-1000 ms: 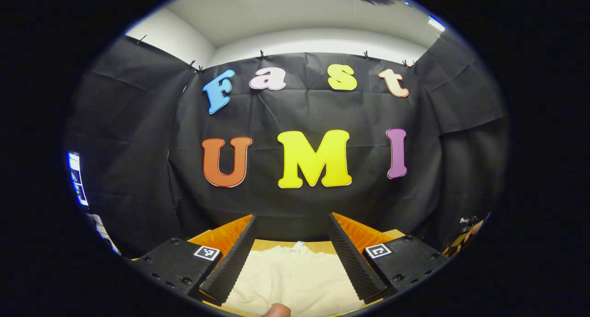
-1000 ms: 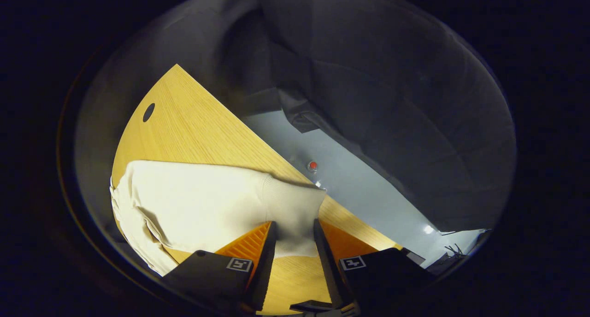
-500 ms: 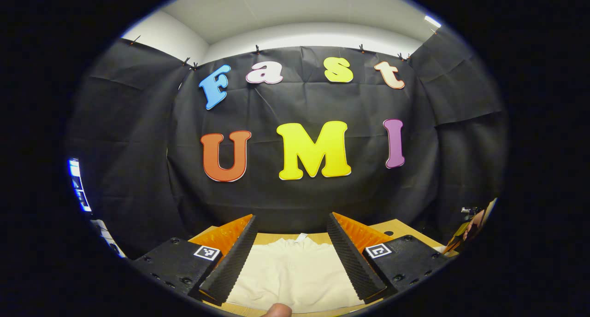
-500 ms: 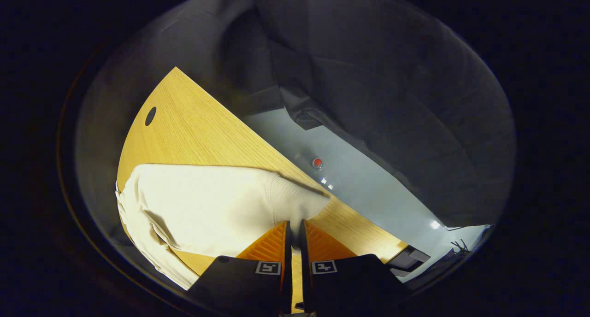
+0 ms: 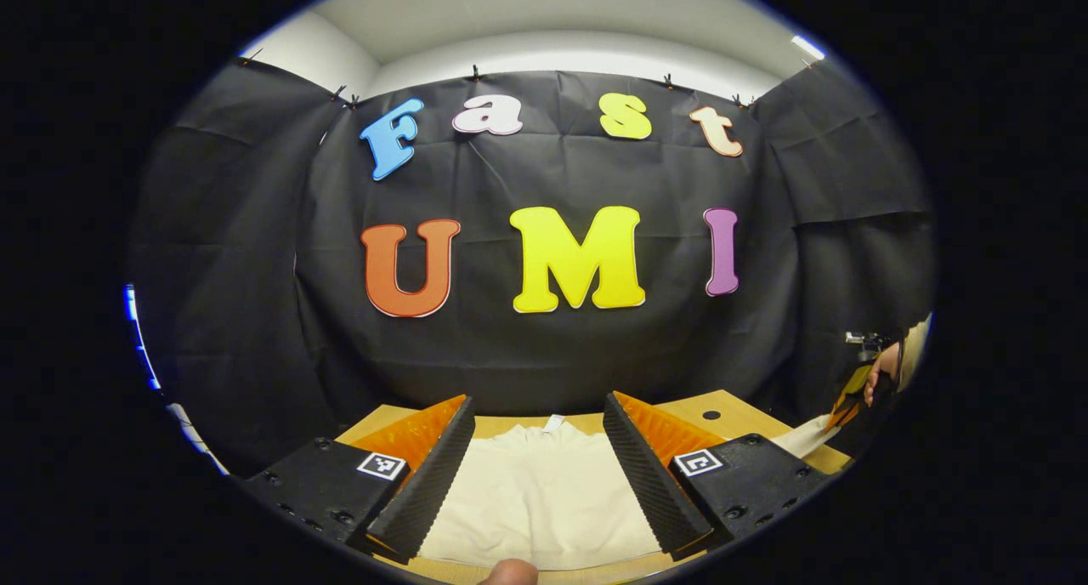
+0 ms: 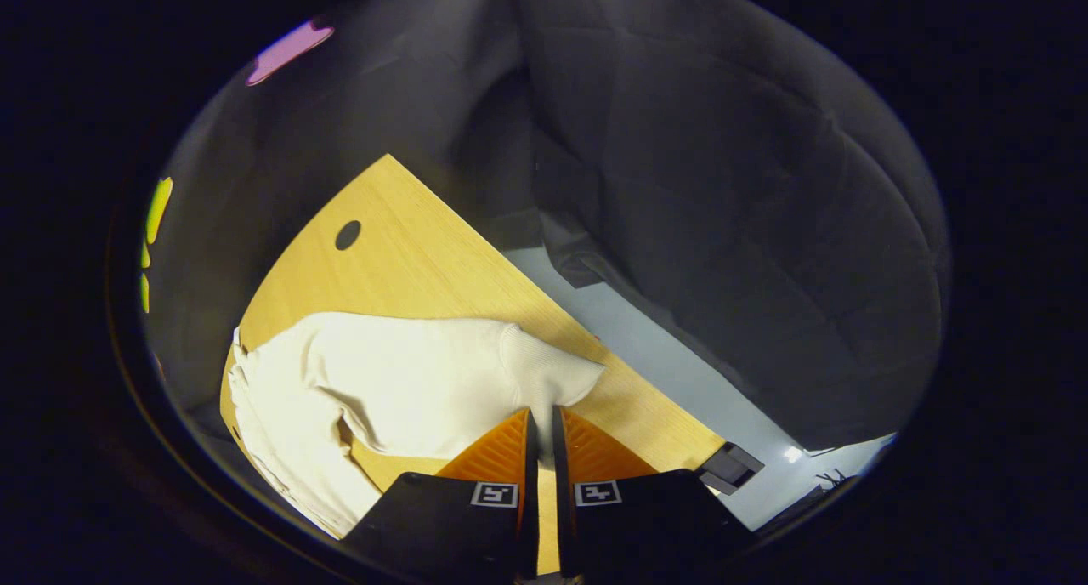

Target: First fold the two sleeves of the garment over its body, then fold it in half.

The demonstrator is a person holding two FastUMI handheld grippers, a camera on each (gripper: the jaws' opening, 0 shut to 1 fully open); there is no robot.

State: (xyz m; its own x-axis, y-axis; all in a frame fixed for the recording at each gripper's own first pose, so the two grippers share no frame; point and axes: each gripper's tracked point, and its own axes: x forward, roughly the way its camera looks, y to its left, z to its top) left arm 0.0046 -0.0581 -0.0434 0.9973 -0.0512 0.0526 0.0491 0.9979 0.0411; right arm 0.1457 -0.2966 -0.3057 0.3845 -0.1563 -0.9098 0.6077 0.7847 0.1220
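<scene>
Sleeve (image 6: 476, 372) cuff pinched by right gripper (image 6: 541, 419) fingers.

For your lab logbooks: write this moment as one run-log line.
stage: first sleeve fold | right gripper: shut on sleeve cuff, lifting | left gripper: open above garment body | table: wood

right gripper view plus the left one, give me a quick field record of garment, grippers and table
garment: cream top lying on the table
sleeve: cuff pinched and lifted at the table's edge
right gripper: shut on the cuff
left gripper: open, above the garment's body, gripping nothing
table: light wood, with a round hole
fold stage: first sleeve fold starting
</scene>
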